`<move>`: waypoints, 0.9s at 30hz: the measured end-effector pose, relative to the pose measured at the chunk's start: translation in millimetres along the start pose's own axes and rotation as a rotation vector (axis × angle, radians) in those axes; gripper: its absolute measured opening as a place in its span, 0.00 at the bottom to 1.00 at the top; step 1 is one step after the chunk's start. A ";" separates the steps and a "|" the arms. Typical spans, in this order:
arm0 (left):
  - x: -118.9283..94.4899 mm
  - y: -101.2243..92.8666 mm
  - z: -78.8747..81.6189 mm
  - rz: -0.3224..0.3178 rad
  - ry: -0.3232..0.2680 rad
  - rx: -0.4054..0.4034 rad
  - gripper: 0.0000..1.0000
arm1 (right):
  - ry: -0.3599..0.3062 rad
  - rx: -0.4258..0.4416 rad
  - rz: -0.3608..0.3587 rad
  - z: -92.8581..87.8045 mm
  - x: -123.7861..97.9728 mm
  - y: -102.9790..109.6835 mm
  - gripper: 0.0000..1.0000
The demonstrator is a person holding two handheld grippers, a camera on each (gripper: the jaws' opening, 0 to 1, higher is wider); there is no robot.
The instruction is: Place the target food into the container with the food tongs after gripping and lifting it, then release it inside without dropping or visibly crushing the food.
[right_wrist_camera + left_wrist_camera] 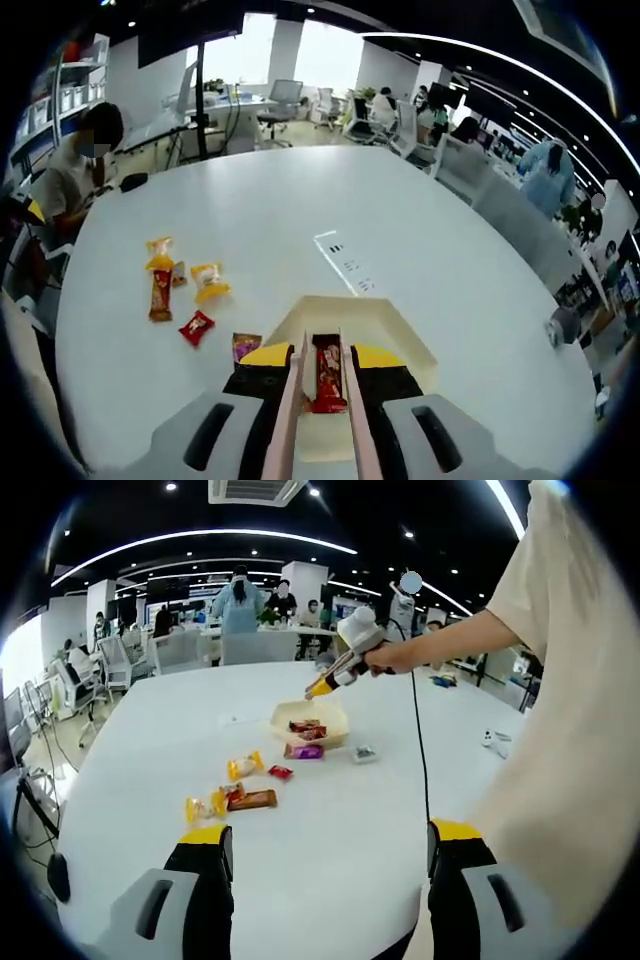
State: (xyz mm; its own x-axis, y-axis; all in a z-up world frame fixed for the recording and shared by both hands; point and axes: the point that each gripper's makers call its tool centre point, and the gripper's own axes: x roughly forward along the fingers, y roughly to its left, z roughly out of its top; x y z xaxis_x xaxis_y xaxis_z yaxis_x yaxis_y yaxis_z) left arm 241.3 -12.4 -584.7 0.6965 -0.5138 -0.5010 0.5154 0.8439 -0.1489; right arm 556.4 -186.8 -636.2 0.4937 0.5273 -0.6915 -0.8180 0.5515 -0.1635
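Note:
My right gripper (322,356) is shut on a pair of pale food tongs (296,390), whose two arms reach out over a cream container (412,348). Between the tong tips lies a red snack packet (328,376), low inside the container; I cannot tell whether the tongs pinch it. In the left gripper view a hand holds that right gripper (335,678) just above the container (335,712), which has red packets (307,727) in it. Lower in that view my left gripper (330,835) stands wide open over bare table, holding nothing.
Loose snacks lie on the white round table (330,880): a purple packet (303,751) against the container, a clear one (363,753), yellow packets (243,766), a small red one (280,772), a brown bar (250,800). A cable (420,750) crosses the table. People sit around.

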 end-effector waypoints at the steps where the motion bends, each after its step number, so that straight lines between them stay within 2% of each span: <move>1: 0.0 0.0 0.0 0.000 0.000 0.000 0.79 | -0.001 -0.002 -0.001 -0.2 -0.2 0.1 0.21; 27: -0.3 -3.8 1.9 0.000 -0.003 0.010 0.79 | -0.034 0.046 -0.012 -5.9 -15.2 2.9 0.26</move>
State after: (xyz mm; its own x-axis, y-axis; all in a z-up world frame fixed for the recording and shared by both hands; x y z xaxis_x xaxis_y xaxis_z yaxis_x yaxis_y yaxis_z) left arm 240.1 -15.7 -582.4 0.6976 -0.5146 -0.4986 0.5207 0.8421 -0.1405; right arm 544.7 -197.0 -630.4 0.5135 0.5422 -0.6651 -0.7980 0.5866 -0.1380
